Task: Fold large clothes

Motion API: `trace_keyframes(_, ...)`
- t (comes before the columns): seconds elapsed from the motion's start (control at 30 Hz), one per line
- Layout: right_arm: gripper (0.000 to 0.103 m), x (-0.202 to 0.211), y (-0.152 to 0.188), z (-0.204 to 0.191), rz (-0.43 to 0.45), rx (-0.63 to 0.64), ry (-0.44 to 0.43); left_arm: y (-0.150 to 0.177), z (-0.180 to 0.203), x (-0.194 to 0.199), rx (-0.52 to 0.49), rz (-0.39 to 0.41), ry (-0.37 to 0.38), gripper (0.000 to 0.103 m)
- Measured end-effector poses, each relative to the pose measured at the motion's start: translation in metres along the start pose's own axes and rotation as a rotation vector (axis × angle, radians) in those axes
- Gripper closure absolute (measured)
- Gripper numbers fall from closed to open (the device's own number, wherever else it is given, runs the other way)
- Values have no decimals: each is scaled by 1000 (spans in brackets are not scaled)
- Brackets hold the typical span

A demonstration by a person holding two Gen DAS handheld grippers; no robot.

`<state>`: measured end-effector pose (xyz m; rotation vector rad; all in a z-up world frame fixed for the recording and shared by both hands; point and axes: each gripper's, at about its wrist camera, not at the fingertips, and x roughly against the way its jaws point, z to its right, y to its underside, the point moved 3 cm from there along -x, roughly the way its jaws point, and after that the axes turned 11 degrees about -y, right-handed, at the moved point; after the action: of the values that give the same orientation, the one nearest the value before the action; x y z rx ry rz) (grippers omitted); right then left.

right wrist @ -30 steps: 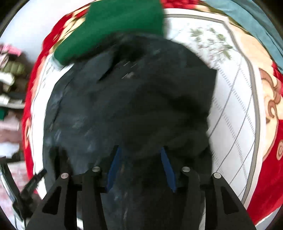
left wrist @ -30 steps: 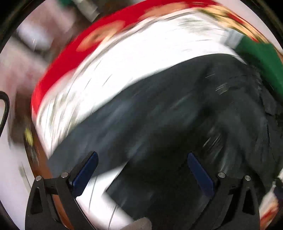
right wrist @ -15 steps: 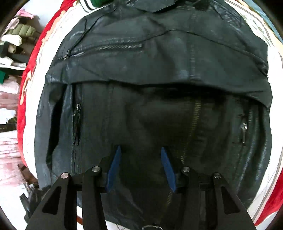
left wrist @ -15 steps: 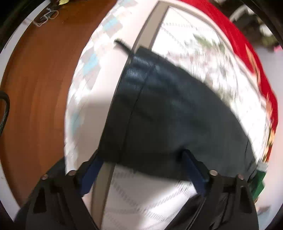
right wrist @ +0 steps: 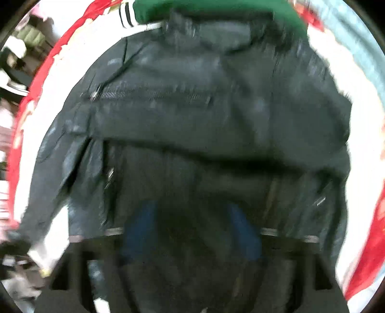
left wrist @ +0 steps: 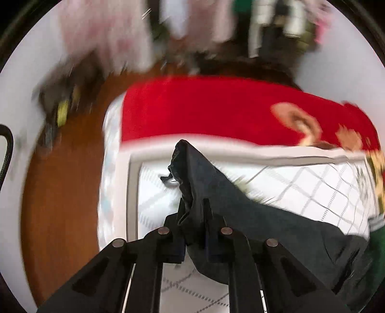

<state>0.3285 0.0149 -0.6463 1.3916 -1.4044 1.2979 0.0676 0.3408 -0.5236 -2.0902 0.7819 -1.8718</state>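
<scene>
The left gripper has its fingers just closed tight on a bunched bit of the black leather jacket, looks like the end of a sleeve, with the cuff poking up past the fingertips. That gripper tilts steeply down toward the bed, and the pinched sleeve trails off to the right and near side.

The right gripper points straight down over the jacket body, and its blue-padded fingers have just spread wide apart. Nothing is pinched between them; the leather just lies underneath. It's pretty blurry though.

The jacket lies spread on the white quilted blanket with the red floral border, which covers the bed. You can see a chest zipper running across its upper left.

At the far end, a green garment with white-striped trim lies right against the jacket's collar. Left of the bed there's brown wooden floor, and past the far edge a blurred pile of pinkish clothes.
</scene>
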Motion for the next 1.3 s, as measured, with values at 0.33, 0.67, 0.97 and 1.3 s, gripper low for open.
trace_keyframes(0.33, 12, 18, -57, 16, 113, -99, 53, 22, 151, 154, -464, 425, 150, 97)
trace_keyframes(0.67, 12, 66, -38, 161, 153, -407, 29, 208, 334, 305, -870, 444, 652, 98)
trace_keyframes(0.97, 12, 82, 31, 282, 121, -588, 88, 384, 406, 297, -1287, 271, 652, 90)
trace_keyframes(1.3, 12, 101, 48, 294, 90, -657, -98, 328, 370, 284, -1218, 125, 658, 8)
